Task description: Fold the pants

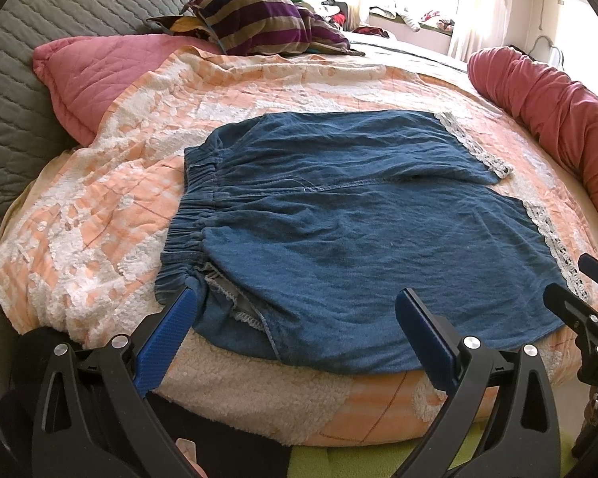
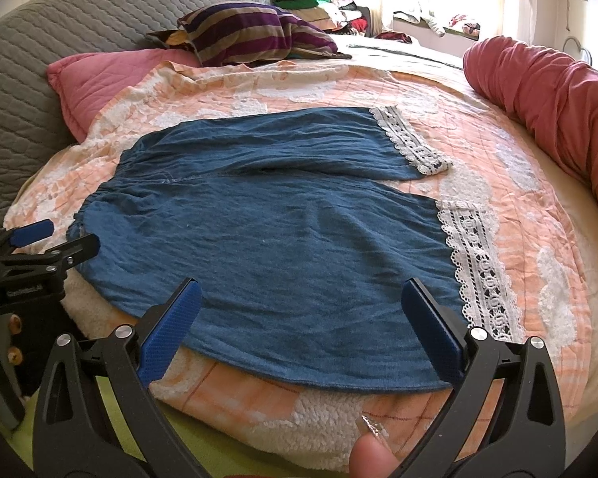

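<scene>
left wrist view: left gripper [image 1: 295,310] spread wide and empty at the bed's near edge, by the waistband corner of the pants [image 1: 339,215], which lie flat on the quilt [image 1: 99,215]; best to pinch both layers at that corner. right wrist view: right gripper [image 2: 301,302] also spread, empty, over the near leg beside the lace hem [image 2: 478,267]; grip there and lift both together toward the far leg.

Black frames, blue ribbed jaws, silver screws [image 1: 471,342].
</scene>
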